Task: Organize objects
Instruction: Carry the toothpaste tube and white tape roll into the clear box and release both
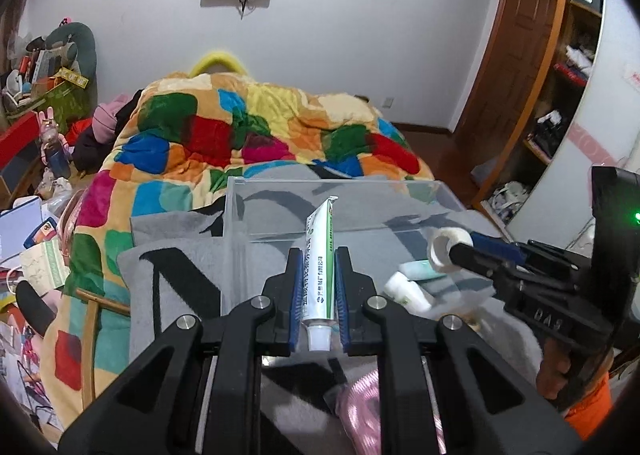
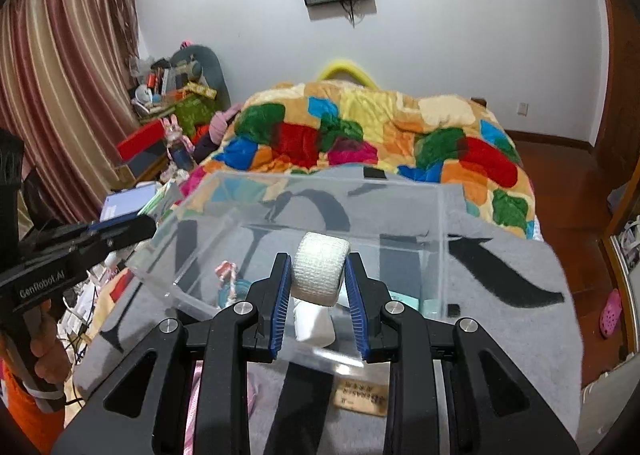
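Right now both hand-held grippers carry sth. over a clear acrylic open-top box (image 1: 240,211) that sits on a grey blanket with black lettering (image 1: 176,267), spread on the bed.

Left hand-held gripper (image 1: 318,267): blue-padded jaws closed most of the way on a white-and-green ointment tube (image 1: 319,263), pads pressing both long sides. Tube runs lengthwise btw. the fingers, white cap end toward the camera, crimped end pointing away and up, over the box's near wall.

Right hand-held gripper (image 2: 316,275): jaws part-closed around a white roll of gauze bandage (image 2: 318,273), pads touching its two flat ends, roll axis lying across the fingers. In the left wrist view the same roll (image 1: 444,251) shows at the gripper's tip (image 1: 460,251), over the right part of the box.

Inside the box, under that roll: a small white squeeze tube (image 1: 408,291) and a pale teal tube (image 1: 420,269), lying just beside each other on the bottom. Right wrist view also shows a small pink-and-white item (image 2: 226,271) near the box's left side; can't tell what it is.

Behind the box, a multicoloured patchwork quilt (image 1: 240,127) covers the rest of the bed. Near the front edge of the blanket lies a small wooden plaque with writing (image 2: 362,395), partly hidden by the gripper frame.
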Demonstrator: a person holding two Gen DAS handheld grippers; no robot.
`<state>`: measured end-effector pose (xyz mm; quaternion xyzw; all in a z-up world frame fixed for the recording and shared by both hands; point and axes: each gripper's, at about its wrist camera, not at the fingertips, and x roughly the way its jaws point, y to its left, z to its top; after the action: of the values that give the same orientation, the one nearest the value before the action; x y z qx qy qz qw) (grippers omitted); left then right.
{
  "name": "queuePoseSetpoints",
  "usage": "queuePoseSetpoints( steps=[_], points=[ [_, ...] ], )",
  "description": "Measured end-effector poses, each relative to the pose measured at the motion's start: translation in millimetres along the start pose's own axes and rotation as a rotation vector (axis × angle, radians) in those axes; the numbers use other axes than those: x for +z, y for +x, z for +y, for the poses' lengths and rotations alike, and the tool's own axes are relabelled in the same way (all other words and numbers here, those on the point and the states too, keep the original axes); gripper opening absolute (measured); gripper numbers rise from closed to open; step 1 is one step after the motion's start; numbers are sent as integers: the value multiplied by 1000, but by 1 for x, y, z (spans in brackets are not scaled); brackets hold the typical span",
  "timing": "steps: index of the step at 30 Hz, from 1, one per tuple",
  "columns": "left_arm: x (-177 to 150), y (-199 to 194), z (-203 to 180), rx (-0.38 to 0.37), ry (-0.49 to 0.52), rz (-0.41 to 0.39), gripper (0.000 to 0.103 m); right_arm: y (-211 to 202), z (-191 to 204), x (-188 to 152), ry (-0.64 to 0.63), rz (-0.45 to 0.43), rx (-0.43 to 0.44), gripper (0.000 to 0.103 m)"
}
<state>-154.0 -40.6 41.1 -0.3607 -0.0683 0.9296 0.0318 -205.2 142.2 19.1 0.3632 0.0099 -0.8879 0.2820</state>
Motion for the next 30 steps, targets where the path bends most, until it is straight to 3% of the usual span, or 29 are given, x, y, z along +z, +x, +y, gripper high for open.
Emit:
queuePoseSetpoints(
  steps=[10, 16, 19, 21, 25, 27, 30],
  points=[
    [0, 49, -1, 86, 29, 112, 14, 24, -4, -9, -18, 83, -6, 27],
    [-3, 34, -7, 53, 31, 97, 15, 15, -6, -13, -30, 90, -1, 27],
    [-5, 17, -15, 47, 57, 73, 30, 3, -4, -16, -44, 76, 3, 30],
    [-10, 7, -22, 61, 79, 52, 53, -7, -3, -19, -52, 63, 2, 35],
    [-25, -12, -39, 65, 133, 25, 77, -29, -7, -29, -55, 34, -6, 42],
    [-33, -17, -46, 58, 145, 28, 95, -37, -11, -35, -53, 28, -16, 48],
    [-47, -19, -52, 57, 150, 44, 98, -46, -18, -47, -52, 18, -73, 59]
  ],
)
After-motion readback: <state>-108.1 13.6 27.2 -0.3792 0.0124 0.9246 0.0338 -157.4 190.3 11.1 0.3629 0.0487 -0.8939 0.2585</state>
